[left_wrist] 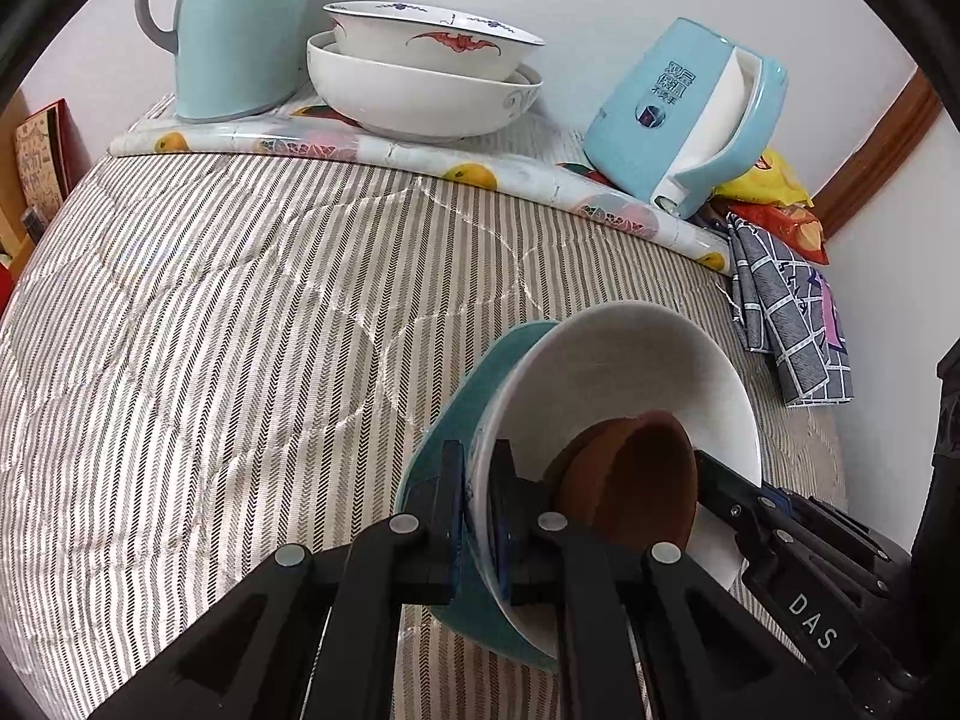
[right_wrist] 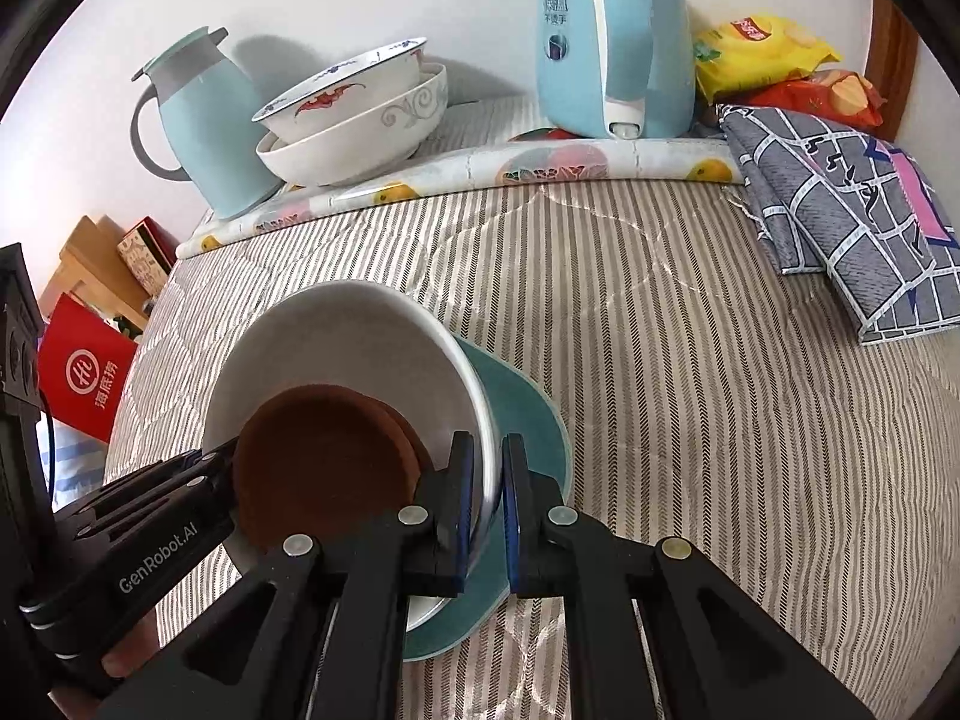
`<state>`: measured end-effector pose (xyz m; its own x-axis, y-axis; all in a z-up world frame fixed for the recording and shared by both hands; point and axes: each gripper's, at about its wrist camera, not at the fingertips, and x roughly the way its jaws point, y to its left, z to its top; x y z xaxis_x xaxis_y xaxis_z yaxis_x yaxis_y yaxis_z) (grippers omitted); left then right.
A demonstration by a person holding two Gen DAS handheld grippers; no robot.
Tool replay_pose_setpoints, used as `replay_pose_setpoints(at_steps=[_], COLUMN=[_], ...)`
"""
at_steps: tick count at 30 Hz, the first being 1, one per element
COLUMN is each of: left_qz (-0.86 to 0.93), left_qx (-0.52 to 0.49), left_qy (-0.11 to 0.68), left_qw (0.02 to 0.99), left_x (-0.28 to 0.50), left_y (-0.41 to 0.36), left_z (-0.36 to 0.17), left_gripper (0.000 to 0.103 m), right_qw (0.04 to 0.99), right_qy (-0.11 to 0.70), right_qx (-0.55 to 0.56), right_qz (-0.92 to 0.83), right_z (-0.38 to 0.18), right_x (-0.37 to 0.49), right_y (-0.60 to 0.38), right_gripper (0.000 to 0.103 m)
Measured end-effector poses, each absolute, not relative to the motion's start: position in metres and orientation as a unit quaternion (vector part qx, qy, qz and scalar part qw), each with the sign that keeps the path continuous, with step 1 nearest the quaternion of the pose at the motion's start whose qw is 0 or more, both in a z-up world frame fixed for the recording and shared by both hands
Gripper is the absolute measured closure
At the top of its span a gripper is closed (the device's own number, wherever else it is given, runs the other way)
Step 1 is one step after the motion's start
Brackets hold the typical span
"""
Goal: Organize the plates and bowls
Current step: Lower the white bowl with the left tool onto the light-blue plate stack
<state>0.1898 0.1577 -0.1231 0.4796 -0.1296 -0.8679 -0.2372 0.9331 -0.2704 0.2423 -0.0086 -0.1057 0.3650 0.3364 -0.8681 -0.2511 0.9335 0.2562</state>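
Note:
A white bowl with small brown dishes inside sits on a teal plate on the striped quilt. My left gripper is shut on the bowl's rim on one side. My right gripper is shut on the opposite rim of the white bowl; the brown dishes and teal plate show there too. The right gripper also shows in the left wrist view, the left gripper in the right wrist view. Two stacked white bowls stand at the back.
A light blue jug and a blue kettle stand by the stacked bowls on a fruit-print mat. Snack bags and a folded grey cloth lie at the right. A red box is at the left edge.

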Motion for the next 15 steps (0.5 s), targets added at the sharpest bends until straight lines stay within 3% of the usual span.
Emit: replay_pose_setpoints(at_steps=[15], left_qz=[0.027], left_qx=[-0.188], left_qy=[0.517], left_qw=[0.835], left_x=[0.199], left_y=[0.159], left_z=[-0.126], left_gripper=[0.091], right_qw=[0.815], right_qy=[0.548], right_qx=[0.035], right_qz=[0.185], right_z=[-0.113], right_x=[0.257], right_y=[-0.005], right_gripper=[0.093])
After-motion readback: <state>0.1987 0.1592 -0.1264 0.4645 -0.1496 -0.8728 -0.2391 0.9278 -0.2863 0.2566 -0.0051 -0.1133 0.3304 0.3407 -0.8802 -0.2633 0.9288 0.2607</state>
